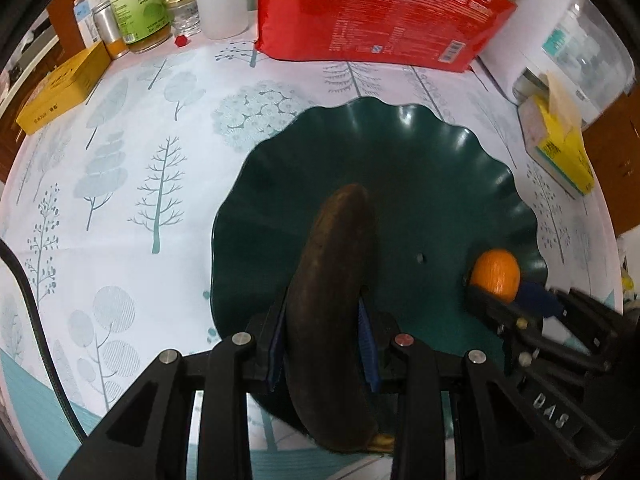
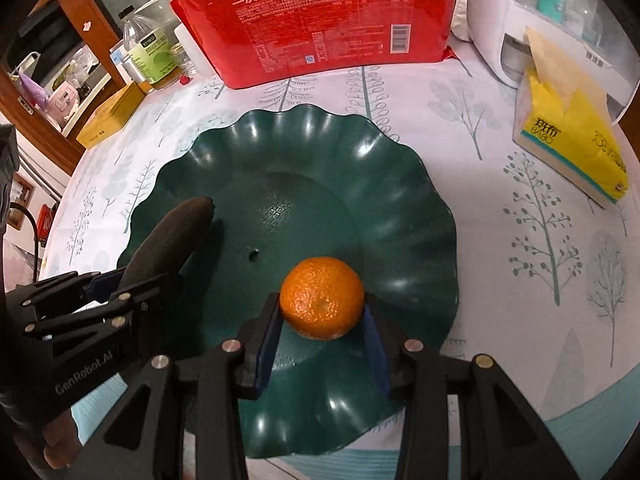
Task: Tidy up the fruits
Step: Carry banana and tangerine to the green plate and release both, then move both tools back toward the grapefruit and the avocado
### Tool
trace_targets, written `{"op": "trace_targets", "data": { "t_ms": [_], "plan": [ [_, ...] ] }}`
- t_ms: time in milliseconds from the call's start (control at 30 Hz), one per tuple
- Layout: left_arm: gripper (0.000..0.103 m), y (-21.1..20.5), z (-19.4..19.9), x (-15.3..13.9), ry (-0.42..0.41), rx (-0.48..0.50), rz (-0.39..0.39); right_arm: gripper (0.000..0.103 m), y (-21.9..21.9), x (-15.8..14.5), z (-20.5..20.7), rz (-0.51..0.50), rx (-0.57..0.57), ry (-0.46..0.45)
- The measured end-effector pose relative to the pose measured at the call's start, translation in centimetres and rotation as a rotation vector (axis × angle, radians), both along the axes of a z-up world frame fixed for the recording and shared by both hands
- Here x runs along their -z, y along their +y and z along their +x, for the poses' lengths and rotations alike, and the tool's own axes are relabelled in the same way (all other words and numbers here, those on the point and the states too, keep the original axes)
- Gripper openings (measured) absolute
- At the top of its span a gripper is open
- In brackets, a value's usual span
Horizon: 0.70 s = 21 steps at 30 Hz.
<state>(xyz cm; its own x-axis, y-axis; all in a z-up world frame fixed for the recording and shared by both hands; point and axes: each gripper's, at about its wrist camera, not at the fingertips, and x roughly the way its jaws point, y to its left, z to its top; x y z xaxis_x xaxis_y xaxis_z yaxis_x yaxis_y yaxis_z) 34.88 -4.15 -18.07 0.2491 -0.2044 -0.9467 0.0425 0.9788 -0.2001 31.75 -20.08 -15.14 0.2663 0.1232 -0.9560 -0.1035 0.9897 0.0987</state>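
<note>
A dark green scalloped plate (image 1: 400, 168) (image 2: 320, 152) lies on the tree-print tablecloth. My left gripper (image 1: 324, 340) is shut on a brown overripe banana (image 1: 332, 280), held over the plate's near left part; it also shows in the right wrist view (image 2: 172, 236). My right gripper (image 2: 322, 340) is shut on an orange mandarin (image 2: 322, 298) over the plate's near side. In the left wrist view the mandarin (image 1: 496, 272) and the right gripper (image 1: 508, 300) are at the plate's right edge.
A red package (image 1: 372, 8) (image 2: 320, 16) stands behind the plate. Bottles (image 1: 140, 4) and a yellow box (image 1: 60, 88) are at the back left. A yellow tissue pack (image 2: 572, 136) and a white appliance (image 2: 560, 12) are at the right.
</note>
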Motion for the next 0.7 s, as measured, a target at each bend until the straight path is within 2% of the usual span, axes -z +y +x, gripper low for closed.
{"op": "trace_targets", "data": {
  "t_ms": [67,100,167,200,267,500,633,700],
  "plan": [
    [0.035,0.3,0.4,0.1,-0.001,-0.031,-0.011,0.042,0.1,0.1,0.3,0.006,-0.004,0.002],
    [0.054,0.5,0.4,-0.1,-0.01,-0.044,-0.019,0.043,0.1,0.0,0.2,0.009,-0.008,-0.005],
    [0.084,0.9,0.4,-0.8,-0.043,-0.057,-0.043,0.049,0.2,-0.4,-0.1,0.009,-0.015,-0.022],
    [0.089,1.0,0.3,-1.3,-0.063,-0.063,-0.047,0.053,0.2,-0.6,-0.3,0.003,-0.017,-0.038],
    [0.089,1.1,0.0,-2.2,-0.098,-0.067,-0.027,0.059,0.2,-1.1,-0.6,-0.01,-0.014,-0.056],
    [0.089,1.2,-1.6,-4.1,-0.122,-0.039,0.009,0.061,0.1,-3.1,-2.1,0.017,0.014,-0.092],
    [0.089,1.7,-3.9,-6.1,-0.2,-0.056,0.002,0.061,-0.1,-4.1,-2.9,0.034,0.027,-0.094],
    [0.089,1.9,-5.0,-7.3,-0.243,-0.068,0.023,0.061,-0.1,-4.7,-3.4,0.023,0.028,-0.104]
  ]
}}
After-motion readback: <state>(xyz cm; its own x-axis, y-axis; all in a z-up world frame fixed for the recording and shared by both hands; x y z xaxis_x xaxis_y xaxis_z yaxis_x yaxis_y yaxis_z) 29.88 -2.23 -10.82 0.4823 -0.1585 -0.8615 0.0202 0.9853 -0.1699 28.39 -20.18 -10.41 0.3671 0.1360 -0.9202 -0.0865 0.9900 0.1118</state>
